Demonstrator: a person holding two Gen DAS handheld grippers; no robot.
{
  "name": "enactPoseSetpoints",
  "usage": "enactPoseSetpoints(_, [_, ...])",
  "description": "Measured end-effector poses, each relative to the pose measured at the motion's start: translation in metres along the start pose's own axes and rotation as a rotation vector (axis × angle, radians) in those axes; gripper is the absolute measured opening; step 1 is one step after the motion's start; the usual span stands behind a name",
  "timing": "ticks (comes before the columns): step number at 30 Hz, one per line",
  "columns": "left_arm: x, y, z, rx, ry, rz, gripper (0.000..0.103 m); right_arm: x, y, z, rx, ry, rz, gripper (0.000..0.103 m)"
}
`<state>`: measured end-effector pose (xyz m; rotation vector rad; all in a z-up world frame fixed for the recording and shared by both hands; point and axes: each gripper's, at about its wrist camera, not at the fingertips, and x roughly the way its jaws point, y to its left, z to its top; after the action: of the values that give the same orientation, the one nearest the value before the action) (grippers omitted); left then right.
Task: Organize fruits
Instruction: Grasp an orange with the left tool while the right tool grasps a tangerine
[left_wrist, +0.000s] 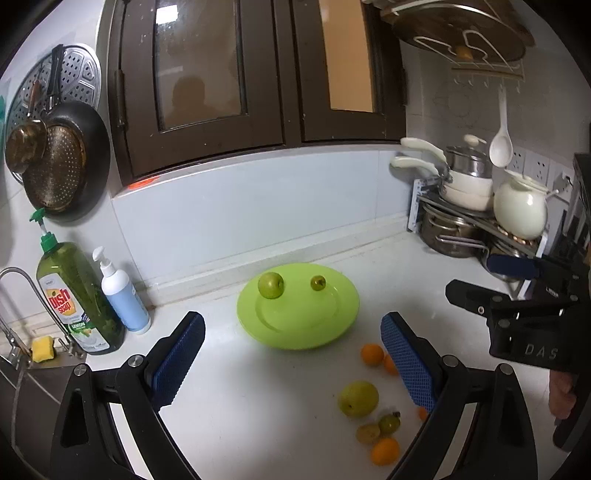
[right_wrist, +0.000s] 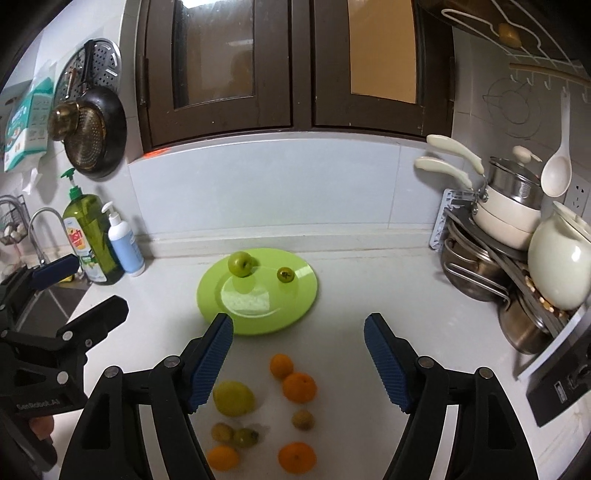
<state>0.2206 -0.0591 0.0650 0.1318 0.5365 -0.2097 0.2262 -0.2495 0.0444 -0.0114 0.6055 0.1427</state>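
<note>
A lime-green plate (left_wrist: 314, 328) (right_wrist: 295, 306) lies on the white counter. A green apple (left_wrist: 270, 285) (right_wrist: 240, 263) and a small green fruit (left_wrist: 318, 283) (right_wrist: 285, 275) rest on its far side. In front of the plate lie loose fruits: a yellow-green apple (left_wrist: 358, 398) (right_wrist: 233, 398), several oranges (left_wrist: 372, 354) (right_wrist: 299, 381) and small green-brown fruits (left_wrist: 388, 424) (right_wrist: 243, 436). My left gripper (left_wrist: 291, 358) is open and empty, above the counter left of the loose fruit. My right gripper (right_wrist: 299, 363) is open and empty, above the loose fruit.
Dish soap bottle (left_wrist: 77, 295) (right_wrist: 90, 240) and a white pump bottle (left_wrist: 123, 295) (right_wrist: 123, 245) stand at the left by the sink and tap (left_wrist: 22, 288). A rack of pots with a white jug (left_wrist: 521, 210) (right_wrist: 557, 273) fills the right. Pans hang on the left wall.
</note>
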Motion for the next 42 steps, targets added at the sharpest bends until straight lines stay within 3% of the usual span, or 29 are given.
enactPoseSetpoints(17, [0.006, -0.036, -0.059, 0.045, 0.118, -0.030, 0.097, 0.003, -0.010, -0.060, -0.058, 0.095, 0.008, 0.074])
enactPoseSetpoints(28, [0.021, -0.062, -0.100, 0.093, 0.238, -0.090, 0.096, 0.031, -0.018, -0.113, -0.055, 0.268, 0.050, 0.074])
enactPoseSetpoints(36, [0.041, -0.072, -0.121, 0.106, 0.330, -0.101, 0.082, 0.041, -0.018, -0.135, -0.108, 0.297, 0.048, 0.074])
enactPoseSetpoints(42, [0.050, -0.077, -0.130, 0.116, 0.370, -0.135, 0.068, 0.050, -0.018, -0.141, -0.109, 0.321, 0.095, 0.070])
